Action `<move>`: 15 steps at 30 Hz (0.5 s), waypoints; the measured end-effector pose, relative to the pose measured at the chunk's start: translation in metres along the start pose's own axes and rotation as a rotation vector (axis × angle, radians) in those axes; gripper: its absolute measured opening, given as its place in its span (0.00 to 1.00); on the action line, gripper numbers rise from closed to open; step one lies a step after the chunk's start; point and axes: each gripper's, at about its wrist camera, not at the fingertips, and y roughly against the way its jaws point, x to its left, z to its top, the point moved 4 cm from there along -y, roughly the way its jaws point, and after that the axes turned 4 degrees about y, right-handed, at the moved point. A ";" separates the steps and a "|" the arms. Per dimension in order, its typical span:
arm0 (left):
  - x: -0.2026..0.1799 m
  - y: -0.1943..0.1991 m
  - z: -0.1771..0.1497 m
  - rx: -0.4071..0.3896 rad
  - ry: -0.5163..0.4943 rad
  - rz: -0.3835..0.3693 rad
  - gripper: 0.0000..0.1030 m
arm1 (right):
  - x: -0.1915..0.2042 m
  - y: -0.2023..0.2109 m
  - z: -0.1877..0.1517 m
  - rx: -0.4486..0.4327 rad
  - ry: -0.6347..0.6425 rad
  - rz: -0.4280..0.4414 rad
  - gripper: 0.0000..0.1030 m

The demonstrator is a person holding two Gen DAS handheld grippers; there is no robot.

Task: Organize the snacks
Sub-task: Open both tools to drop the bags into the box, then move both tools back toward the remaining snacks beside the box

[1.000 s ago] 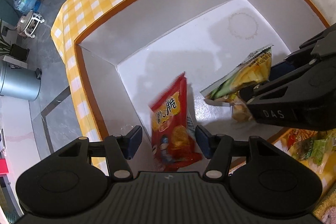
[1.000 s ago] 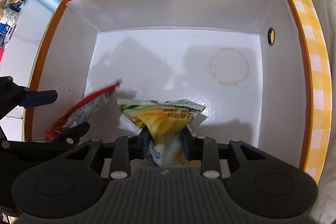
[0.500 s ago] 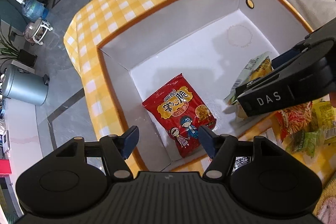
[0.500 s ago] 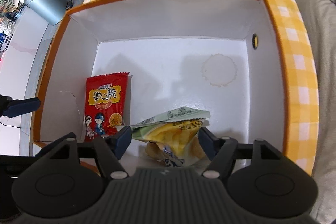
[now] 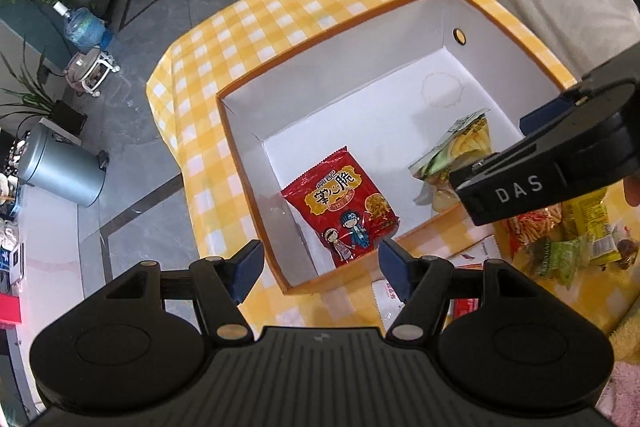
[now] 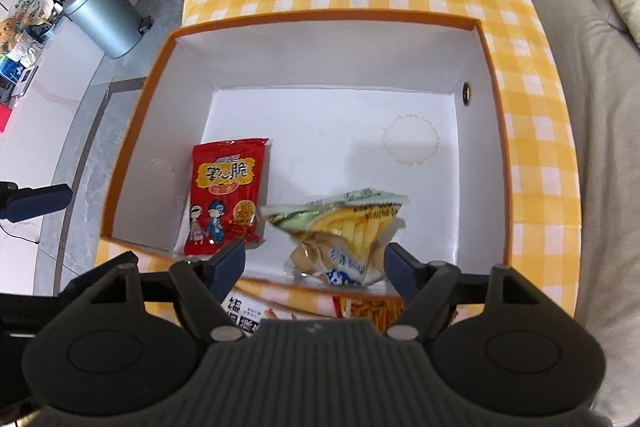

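A white box with an orange rim (image 5: 340, 75) (image 6: 320, 55) stands on the yellow checked tablecloth. A red snack packet (image 5: 344, 207) (image 6: 226, 191) lies flat on its floor near the front left corner. Beside it, to the right, lies a yellow-green chips packet (image 5: 460, 151) (image 6: 344, 227). My left gripper (image 5: 320, 263) hangs open above the box's front corner, with nothing between its pads. My right gripper (image 6: 316, 263) hovers over the chips packet; its jaws are opening and the pads are clear of the packet.
Several more snack packets (image 5: 560, 231) lie on the tablecloth in front of the box, one under the right gripper (image 6: 368, 307). A beige sofa (image 6: 600, 147) runs along the right. A grey bin (image 5: 60, 167) stands on the floor to the left.
Both grippers rose away from the box. The red packet dropped from upright to flat. The right jaws opened and let go of the chips packet, which now rests in the box.
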 end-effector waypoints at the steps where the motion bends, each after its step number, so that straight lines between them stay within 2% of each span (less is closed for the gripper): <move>1: 0.001 0.004 -0.002 -0.010 0.012 -0.001 0.75 | 0.001 0.004 -0.002 -0.008 0.001 0.001 0.72; 15: 0.000 0.058 -0.041 -0.167 0.156 -0.035 0.75 | 0.011 0.065 -0.059 -0.171 0.039 0.013 0.73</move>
